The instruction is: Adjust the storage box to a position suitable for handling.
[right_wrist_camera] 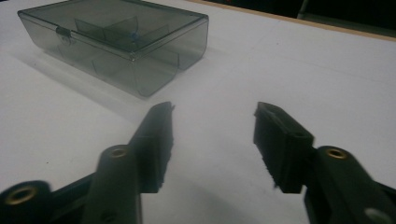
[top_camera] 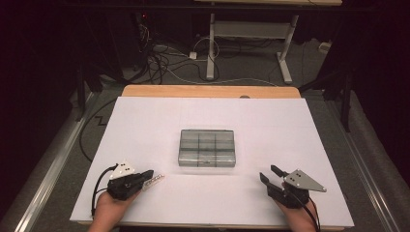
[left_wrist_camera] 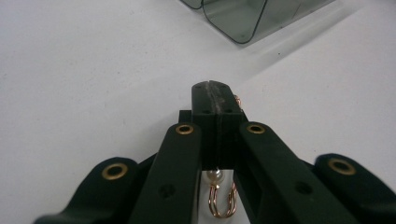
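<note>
Clasp [left_wrist_camera: 219,198], gold wire with a pearl, sits pinched in the closed left gripper [top_camera: 148,176] near the table's front left; right gripper [top_camera: 270,175] stands apart, part open, empty; box [top_camera: 207,148] lies shut mid-table; so thin a piece could slip or bend under pressure.

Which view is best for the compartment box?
Right gripper view: the box sits close, lid shut, with latch, dividers and two sides clear. The high view shows the whole box mid-table from above, small, its grid of compartments visible. The left gripper view catches a corner at the top edge.
</note>
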`<state>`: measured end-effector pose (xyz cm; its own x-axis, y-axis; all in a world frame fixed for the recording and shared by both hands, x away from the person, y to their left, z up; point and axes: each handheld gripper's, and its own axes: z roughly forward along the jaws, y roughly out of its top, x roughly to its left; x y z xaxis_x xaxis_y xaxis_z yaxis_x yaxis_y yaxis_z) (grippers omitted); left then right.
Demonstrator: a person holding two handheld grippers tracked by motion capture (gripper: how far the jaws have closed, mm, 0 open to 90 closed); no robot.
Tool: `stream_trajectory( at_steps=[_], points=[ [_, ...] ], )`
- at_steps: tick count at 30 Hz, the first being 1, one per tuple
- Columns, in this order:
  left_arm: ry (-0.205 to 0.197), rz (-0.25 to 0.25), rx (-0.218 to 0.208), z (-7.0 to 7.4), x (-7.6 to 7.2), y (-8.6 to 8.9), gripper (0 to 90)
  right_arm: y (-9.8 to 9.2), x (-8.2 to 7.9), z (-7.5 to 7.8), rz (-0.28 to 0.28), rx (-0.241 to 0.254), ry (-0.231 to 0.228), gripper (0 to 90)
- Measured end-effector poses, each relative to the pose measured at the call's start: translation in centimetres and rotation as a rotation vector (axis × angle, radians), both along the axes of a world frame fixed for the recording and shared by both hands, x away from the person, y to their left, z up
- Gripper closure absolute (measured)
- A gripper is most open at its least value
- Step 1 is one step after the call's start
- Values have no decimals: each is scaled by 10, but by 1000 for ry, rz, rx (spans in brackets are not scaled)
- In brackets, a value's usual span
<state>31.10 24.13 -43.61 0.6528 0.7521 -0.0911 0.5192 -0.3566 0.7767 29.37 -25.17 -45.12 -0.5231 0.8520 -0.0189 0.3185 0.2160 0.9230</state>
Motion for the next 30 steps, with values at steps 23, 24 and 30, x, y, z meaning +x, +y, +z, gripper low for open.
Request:
stream_trajectory(
  at_steps=[23,24,30],
  points=[
    [-12,-25,-63,15,37,-31,877,-1,-9,1,18,14,40,900],
    [-11,-22,-68,17,46,-33,877,-2,-9,1,17,12,39,900],
    [-23,-3,-71,21,69,-42,877,-5,-10,2,14,13,34,900]
  ],
)
